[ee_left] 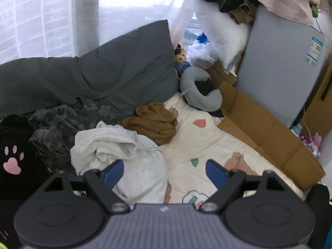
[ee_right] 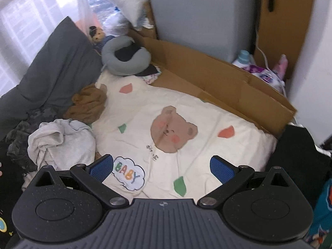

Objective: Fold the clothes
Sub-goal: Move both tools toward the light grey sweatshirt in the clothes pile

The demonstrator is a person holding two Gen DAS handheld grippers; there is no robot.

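Observation:
A crumpled light grey garment (ee_left: 122,155) (ee_right: 62,143) lies in a heap at the left of the cream bear-print blanket (ee_left: 207,145) (ee_right: 186,112). Behind it sit a brown garment (ee_left: 153,122) (ee_right: 87,103) and a camouflage garment (ee_left: 62,120) (ee_right: 25,124). A black garment with a pink paw print (ee_left: 14,155) lies at the far left. My left gripper (ee_left: 165,173) is open just above the grey heap's right edge, holding nothing. My right gripper (ee_right: 161,168) is open over the blanket near its "BABY" cloud print, also holding nothing.
A dark grey pillow (ee_left: 116,72) (ee_right: 56,66) leans at the back left, with a grey neck pillow (ee_left: 199,91) (ee_right: 126,56) and a small plush doll (ee_left: 180,56) beside it. Flattened cardboard (ee_left: 269,130) (ee_right: 217,78) borders the blanket on the right, against a grey cabinet (ee_left: 276,66). Black cloth (ee_right: 296,155) lies at the right.

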